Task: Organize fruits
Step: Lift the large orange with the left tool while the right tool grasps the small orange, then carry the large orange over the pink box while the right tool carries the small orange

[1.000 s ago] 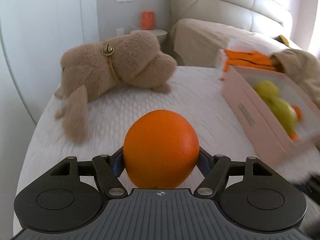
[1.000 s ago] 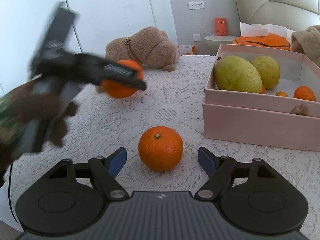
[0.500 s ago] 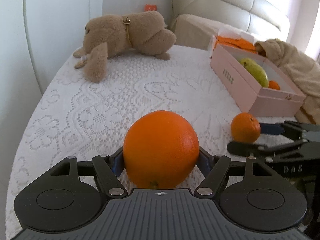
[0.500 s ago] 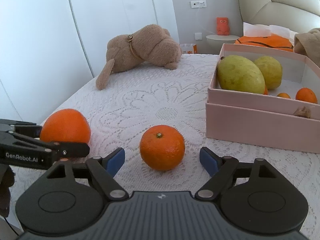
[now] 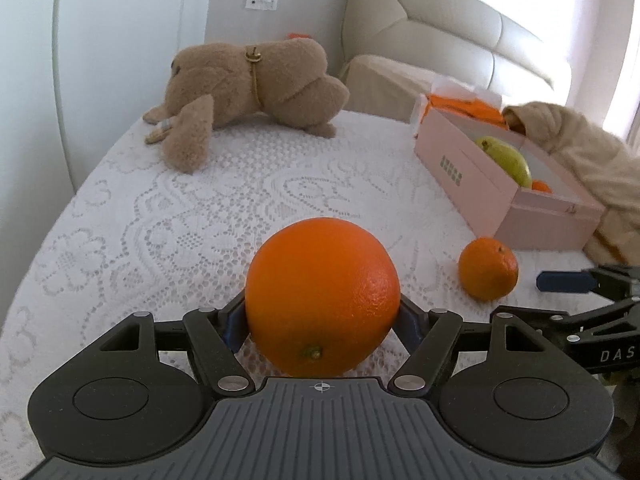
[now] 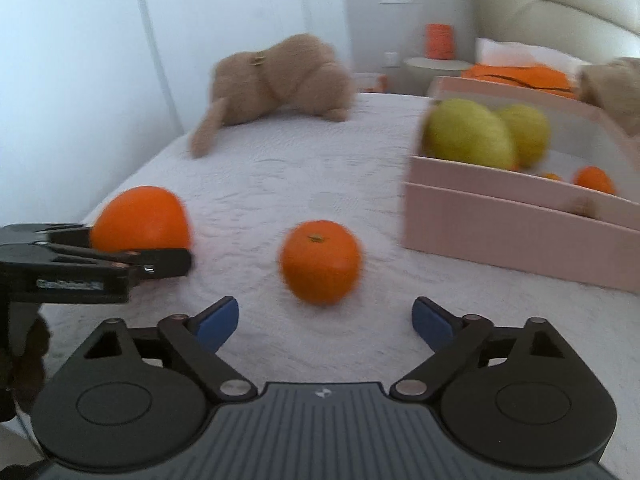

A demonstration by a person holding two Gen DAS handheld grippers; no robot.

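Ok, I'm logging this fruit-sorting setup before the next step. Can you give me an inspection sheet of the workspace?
Surface: white lace cloth over a table.
Job's things: large orange; small orange lying loose on the cloth; pink box holding two green fruits and small orange ones.
Clutter: plush dog; beige fabric beside the box.
Grippers: left gripper shut on the large orange; right gripper open, jaws just widened, the small orange just ahead of them.
Cables: nothing seen.
Surroundings: white wardrobe doors, padded headboard, wall socket.
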